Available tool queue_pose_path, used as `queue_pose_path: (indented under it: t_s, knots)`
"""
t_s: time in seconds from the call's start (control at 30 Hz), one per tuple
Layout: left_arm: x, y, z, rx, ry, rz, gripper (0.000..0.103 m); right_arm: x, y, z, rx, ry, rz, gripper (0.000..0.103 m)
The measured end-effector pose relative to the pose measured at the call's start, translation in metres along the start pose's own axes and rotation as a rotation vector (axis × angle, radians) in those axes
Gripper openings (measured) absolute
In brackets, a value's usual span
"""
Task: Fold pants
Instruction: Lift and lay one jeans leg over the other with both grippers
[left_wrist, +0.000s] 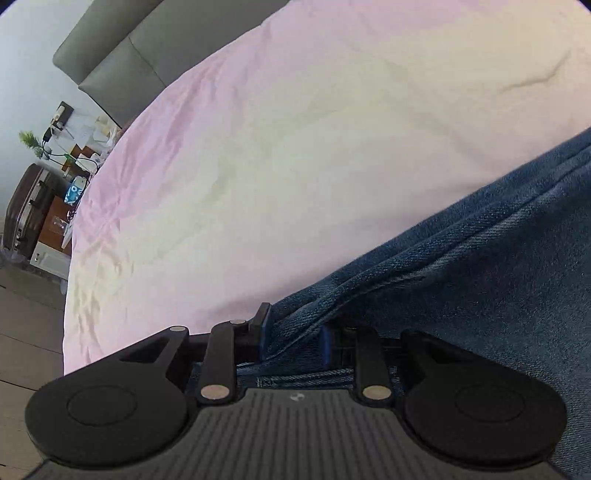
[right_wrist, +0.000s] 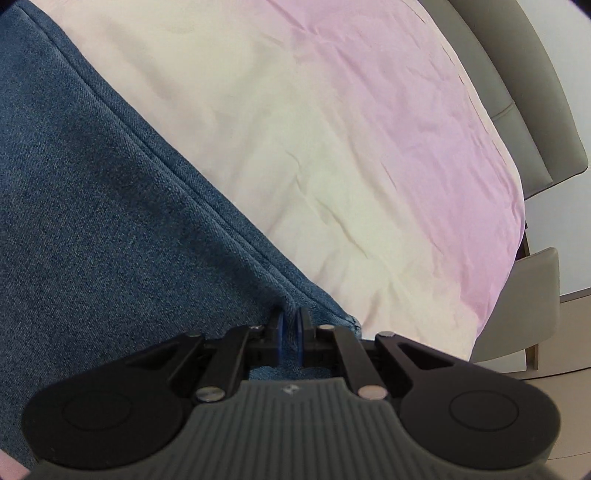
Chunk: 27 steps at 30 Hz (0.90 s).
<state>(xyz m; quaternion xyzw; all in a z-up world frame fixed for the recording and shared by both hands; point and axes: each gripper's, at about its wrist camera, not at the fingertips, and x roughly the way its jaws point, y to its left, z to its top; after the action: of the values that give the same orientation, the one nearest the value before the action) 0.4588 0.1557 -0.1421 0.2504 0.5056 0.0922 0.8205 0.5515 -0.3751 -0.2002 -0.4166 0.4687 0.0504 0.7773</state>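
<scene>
Both grippers, left (left_wrist: 293, 328) and right (right_wrist: 290, 328), pinch the jeans (left_wrist: 461, 280); thick denim could slip free, spoiling the fold.

The left gripper (left_wrist: 295, 330), a black two-finger tool with blue pads, round pivot housings and a ribbed grey body, pointed steeply downward. Its jaws stood partly apart, clamped on a thick bunched fold of blue denim pants (left_wrist: 480, 280) that filled the gap between the pads; the left finger (left_wrist: 262, 317) lay against the outer edge of the cloth. The right gripper (right_wrist: 291, 332), of the same black and grey build, also tilted steeply down. Its jaws were drawn together, with only a thin layer of the denim's edge pinched between the blue pads (right_wrist: 301, 334).
</scene>
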Motion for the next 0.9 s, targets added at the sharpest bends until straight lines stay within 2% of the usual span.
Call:
queue_pose_path:
  t_s: [0.17,0.3,0.6,0.63,0.67,0.7,0.77,0.8,0.9]
  knots:
    - [0.0,0.004,0.011,-0.03,0.03,0.018,0.03,-0.005,-0.001,0.011,0.02,-0.016,-0.05,0.0]
    - [0.017,-0.018,0.013,0.016,0.049,0.042,0.03,0.006,0.011,0.014,0.002,0.013,-0.048,0.0]
    - [0.022,-0.021,0.007,0.063,0.042,0.035,0.04,0.025,0.022,0.02,-0.009,0.042,-0.043,0.004]
    - [0.022,-0.019,0.007,0.067,0.043,0.039,0.041,0.023,0.023,0.02,-0.012,0.043,-0.047,0.008]
    - [0.02,-0.019,0.006,0.07,0.041,0.044,0.046,0.022,0.022,0.021,-0.016,0.042,-0.06,0.016]
    - [0.017,-0.018,0.005,0.069,0.033,0.045,0.061,0.02,0.023,0.02,-0.019,0.04,-0.073,0.031]
    - [0.008,-0.013,0.004,0.05,-0.003,0.029,0.081,0.007,0.024,0.024,-0.011,0.023,-0.075,0.05]
    - [0.002,-0.012,0.003,0.041,-0.015,0.017,0.081,-0.001,0.024,0.025,-0.004,0.015,-0.073,0.054]
    - [-0.018,-0.006,-0.001,0.027,-0.044,-0.011,0.081,-0.027,0.025,0.024,0.027,-0.004,-0.053,0.055]
